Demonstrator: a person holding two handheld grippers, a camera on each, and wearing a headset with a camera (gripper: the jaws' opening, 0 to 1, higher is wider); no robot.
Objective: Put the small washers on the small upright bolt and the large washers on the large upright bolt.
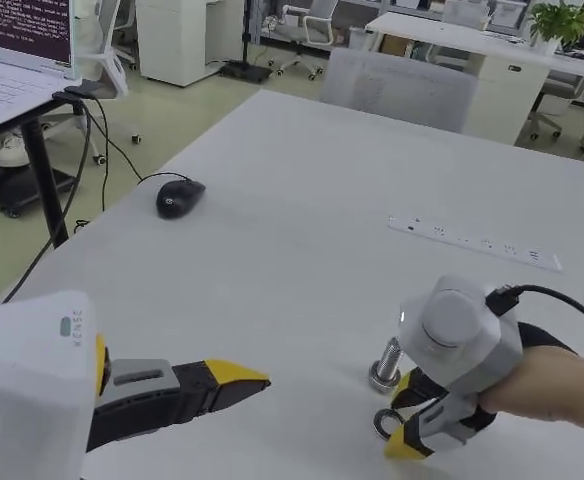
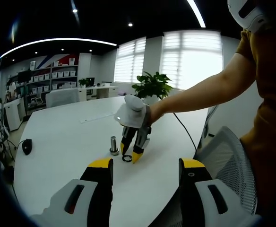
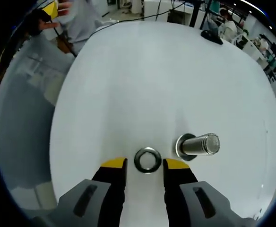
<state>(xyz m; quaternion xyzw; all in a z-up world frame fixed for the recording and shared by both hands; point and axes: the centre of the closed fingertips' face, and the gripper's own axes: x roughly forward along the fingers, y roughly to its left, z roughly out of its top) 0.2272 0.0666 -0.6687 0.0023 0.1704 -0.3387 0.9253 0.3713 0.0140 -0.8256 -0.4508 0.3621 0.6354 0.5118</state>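
A single washer point(image 3: 147, 160) lies flat on the white worktop point(image 1: 302, 220) just beside an upright bolt point(image 3: 197, 145), which stands head down with its shank bare. The right tongs point(image 3: 145, 163) are lowered over the washer, spread apart with a yellow tip on either side of it and not clenched on it. The left tongs point(image 2: 146, 163) hang released with nothing in them, well apart to the left; farther back on the worktop are a black mouse point(image 1: 180, 196) and a white power strip point(image 1: 475, 242).

A black mouse point(image 1: 179, 197) lies on the white table point(image 1: 302, 190). A white power strip point(image 1: 472, 242) lies well apart from it.
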